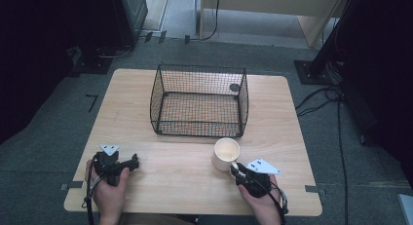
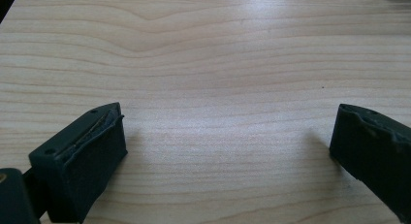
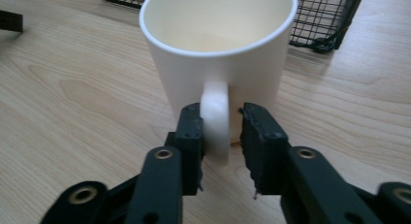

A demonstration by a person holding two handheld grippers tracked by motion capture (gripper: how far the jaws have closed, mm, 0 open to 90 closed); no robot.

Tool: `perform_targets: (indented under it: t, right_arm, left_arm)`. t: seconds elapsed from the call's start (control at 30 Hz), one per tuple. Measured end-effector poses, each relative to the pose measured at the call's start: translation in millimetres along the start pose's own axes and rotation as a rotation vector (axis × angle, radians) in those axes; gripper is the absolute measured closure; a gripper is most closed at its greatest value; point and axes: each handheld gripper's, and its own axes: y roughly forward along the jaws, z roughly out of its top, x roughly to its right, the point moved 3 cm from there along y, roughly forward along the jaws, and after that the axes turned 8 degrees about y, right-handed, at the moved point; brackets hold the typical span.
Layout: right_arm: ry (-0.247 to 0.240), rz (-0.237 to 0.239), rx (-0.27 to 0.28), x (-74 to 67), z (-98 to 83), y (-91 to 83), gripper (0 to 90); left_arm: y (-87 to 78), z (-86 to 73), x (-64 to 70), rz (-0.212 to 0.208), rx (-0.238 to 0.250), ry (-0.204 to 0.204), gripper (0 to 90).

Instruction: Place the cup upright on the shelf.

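A white mug (image 1: pixel 226 153) stands upright on the wooden table (image 1: pixel 170 181), just in front of the wire basket (image 1: pixel 199 101). Its handle (image 3: pixel 215 122) points toward my right gripper (image 1: pixel 235 169). In the right gripper view the handle sits between the two black jaws of my right gripper (image 3: pixel 223 112). The left pad (image 3: pixel 193 132) touches it, and a narrow gap shows at the right pad (image 3: pixel 256 136). The mug (image 3: pixel 218 54) looks empty inside. My left gripper (image 1: pixel 132 162) rests at the near left of the table. Its jaws (image 2: pixel 228 132) stand wide apart over bare wood, holding nothing.
The black wire basket (image 3: pixel 329 20) sits mid-table, open at the top, with nothing inside except a small dark round spot at its far right. A person's hands hold both grippers at the near edge. Cables and dark stands lie on the floor around the table.
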Motion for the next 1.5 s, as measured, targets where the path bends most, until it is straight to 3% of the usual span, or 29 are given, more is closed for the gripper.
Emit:
perform_targets:
  t: [0.27, 0.47, 0.77, 0.9, 1.3, 1.5]
  right_arm:
    - [-0.063, -0.016, -0.004, -1.6, 0.5, 4.2, 80.1]
    - [-0.042, -0.010, 0.033, 0.2, 4.3, 0.7, 80.3]
    - [-0.049, 0.035, 0.024, 3.0, 13.9, -6.5, 80.5]
    - [-0.074, 0.050, 0.029, -1.9, 19.5, -10.7, 80.5]
    - [-0.080, 0.115, 0.056, -11.1, 36.5, -20.1, 80.6]
    - [-0.095, 0.119, 0.067, -14.4, 44.3, -23.3, 80.6]
  left_arm:
    - [0.0, 0.0, 0.0, 0.001, 0.000, -0.001, 0.0]
    - [0.0, 0.0, 0.0, 0.001, 0.000, -0.001, 0.0]
    - [-0.2, -0.2, 0.1, 0.004, -0.001, -0.004, 0.0]
    - [-0.3, -0.2, 0.1, 0.004, -0.001, -0.004, 0.0]
    - [-0.3, -0.3, -0.3, 0.009, -0.002, -0.010, 0.0]
    - [-0.2, -0.3, -0.3, 0.010, -0.001, -0.012, 0.0]
